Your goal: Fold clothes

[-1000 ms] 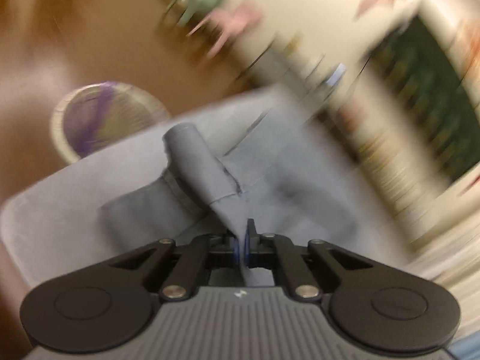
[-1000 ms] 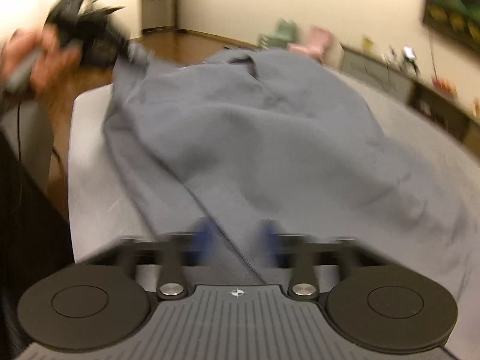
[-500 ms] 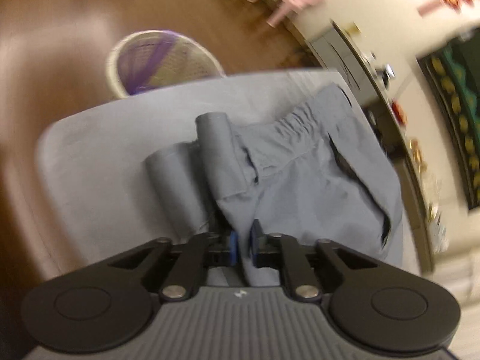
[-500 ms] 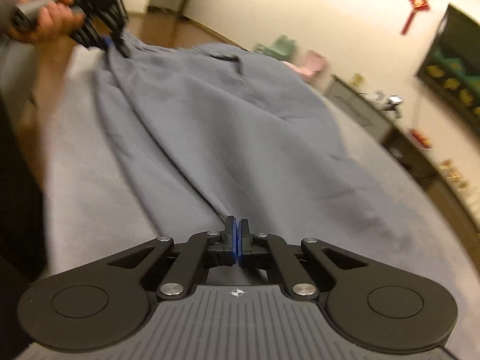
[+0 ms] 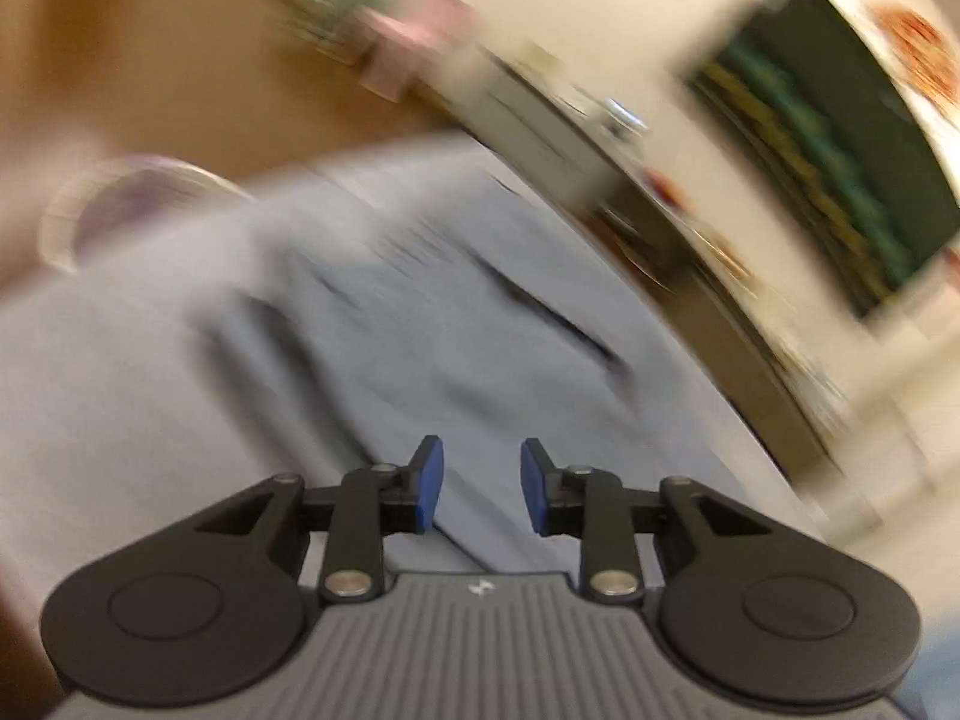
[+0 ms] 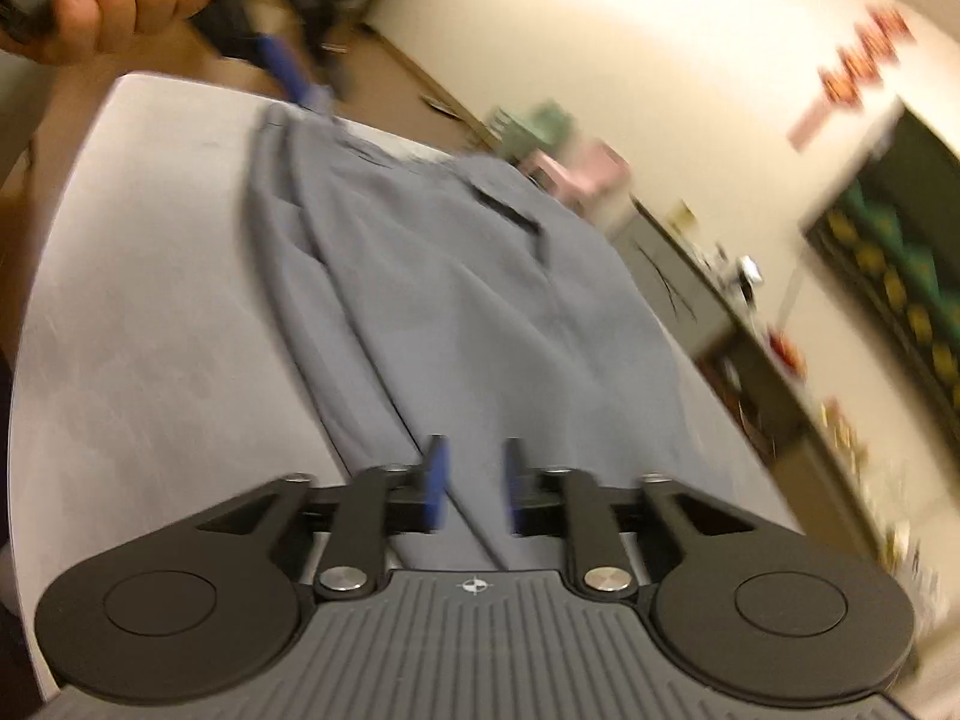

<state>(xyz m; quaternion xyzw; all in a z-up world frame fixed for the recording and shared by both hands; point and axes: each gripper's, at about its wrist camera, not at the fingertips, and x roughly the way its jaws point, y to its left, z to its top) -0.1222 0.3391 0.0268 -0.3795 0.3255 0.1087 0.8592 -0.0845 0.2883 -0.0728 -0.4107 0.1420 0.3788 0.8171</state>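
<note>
Now both fingers (image 5: 475, 483) (image 6: 470, 489) spread above seemingly flat grey trousers (image 6: 456, 300) on table (image 6: 138, 324).

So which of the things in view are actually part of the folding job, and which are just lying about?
Part of the job:
- grey trousers, spread flat
- grey table under them
- left gripper, open
- right gripper, open

Lying about:
- basket on the floor
- pink chair, blurred
- low cabinet by the wall

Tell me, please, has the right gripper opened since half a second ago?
Yes. The right gripper has opened, releasing the grey trousers, which now lie flat on the table.
</note>
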